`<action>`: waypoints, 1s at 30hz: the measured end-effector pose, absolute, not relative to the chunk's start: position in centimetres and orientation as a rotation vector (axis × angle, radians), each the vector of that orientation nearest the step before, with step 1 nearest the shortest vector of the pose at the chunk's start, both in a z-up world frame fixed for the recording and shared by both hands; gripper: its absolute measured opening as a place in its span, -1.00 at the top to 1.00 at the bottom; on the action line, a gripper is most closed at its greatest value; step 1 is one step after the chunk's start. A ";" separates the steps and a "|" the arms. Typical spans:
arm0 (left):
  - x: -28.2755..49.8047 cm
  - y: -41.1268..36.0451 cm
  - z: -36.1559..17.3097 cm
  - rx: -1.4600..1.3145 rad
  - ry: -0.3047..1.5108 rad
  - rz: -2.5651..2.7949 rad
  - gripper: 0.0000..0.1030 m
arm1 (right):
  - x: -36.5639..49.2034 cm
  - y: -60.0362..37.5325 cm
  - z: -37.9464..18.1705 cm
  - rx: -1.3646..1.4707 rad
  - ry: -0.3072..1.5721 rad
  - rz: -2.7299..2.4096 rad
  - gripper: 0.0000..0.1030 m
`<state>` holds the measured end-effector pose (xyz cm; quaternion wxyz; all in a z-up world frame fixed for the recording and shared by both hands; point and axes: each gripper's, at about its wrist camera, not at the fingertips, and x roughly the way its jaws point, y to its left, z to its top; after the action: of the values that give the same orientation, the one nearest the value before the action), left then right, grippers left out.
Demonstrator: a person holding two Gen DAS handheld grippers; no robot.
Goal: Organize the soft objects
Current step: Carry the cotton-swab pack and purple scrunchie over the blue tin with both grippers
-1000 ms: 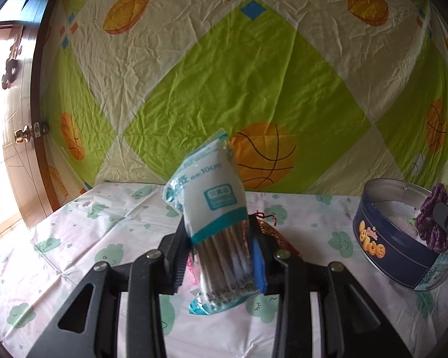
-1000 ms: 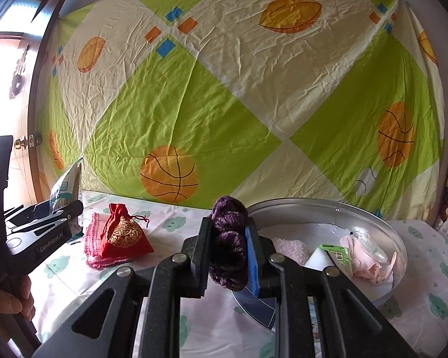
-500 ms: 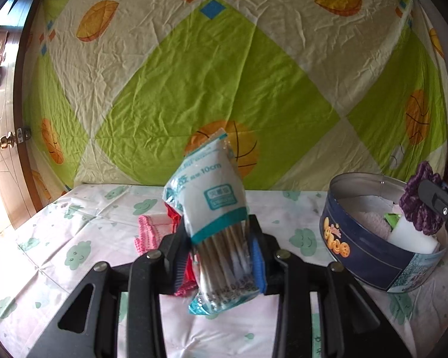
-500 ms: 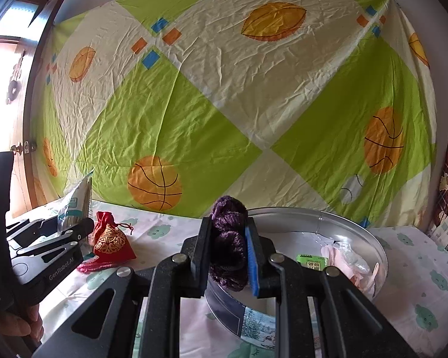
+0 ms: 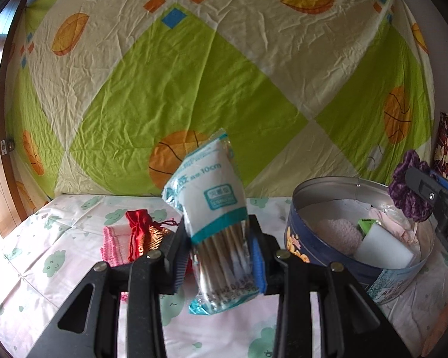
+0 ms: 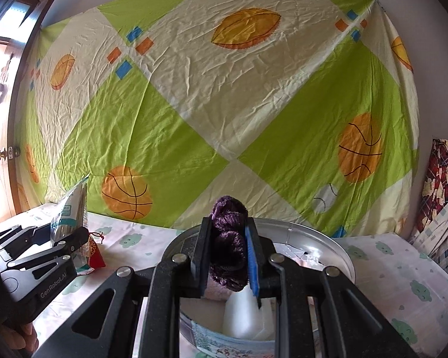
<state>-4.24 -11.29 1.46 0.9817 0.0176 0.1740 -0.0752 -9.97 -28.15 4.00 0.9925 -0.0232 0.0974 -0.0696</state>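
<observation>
Pink cloth [image 5: 112,246]: lower left of the left wrist view, lying flat on the cloud-print table cover [image 5: 53,238].
Red pouch [image 5: 140,232]: just right of the pink cloth and lying partly on it, drawstring trailing to the right. In the right wrist view only a red corner of it peeks out at far left, behind the other tool.
Left gripper [image 5: 219,258]: centre of its own view, fingers pinching a cotton swab packet [image 5: 212,205] low on its length. The packet stands up, leaning a little left, its white printed top well above the pads and its clear bottom end hanging below them. It is up off the table.
Same gripper, other view: there it is at far left of the right wrist view, packet edge showing above it.
Round tin [image 5: 337,264]: right of centre in the left wrist view, dark blue wall with a cartoon print, open on top. Inside sit a pale fluffy cloth, a white block [image 5: 382,252] with a green label and a pinkish soft piece.
Right gripper [image 6: 228,253]: centre of its own view, fingers clamped on a purple knitted scrunchie [image 6: 227,238], held above the tin's open mouth.
Far right, left wrist view: that scrunchie hangs over the tin's right rim.
Backdrop: green and cream sheet [image 6: 194,104] with basketballs, filling the upper frame.
</observation>
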 end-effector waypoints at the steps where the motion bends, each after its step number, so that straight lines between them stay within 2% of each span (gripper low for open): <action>1: -4.3 -11.6 1.6 0.036 0.345 -0.157 0.32 | -9.9 -28.6 4.1 -0.043 0.195 -0.147 0.56; 30: -4.0 -22.6 2.4 0.104 0.297 -0.357 0.32 | -5.8 -38.3 2.4 0.024 0.351 -0.348 0.56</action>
<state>-4.00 -22.62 2.44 0.9718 0.0515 0.1473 -0.1766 -5.83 -38.27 2.44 0.9695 0.0119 0.1736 -0.1724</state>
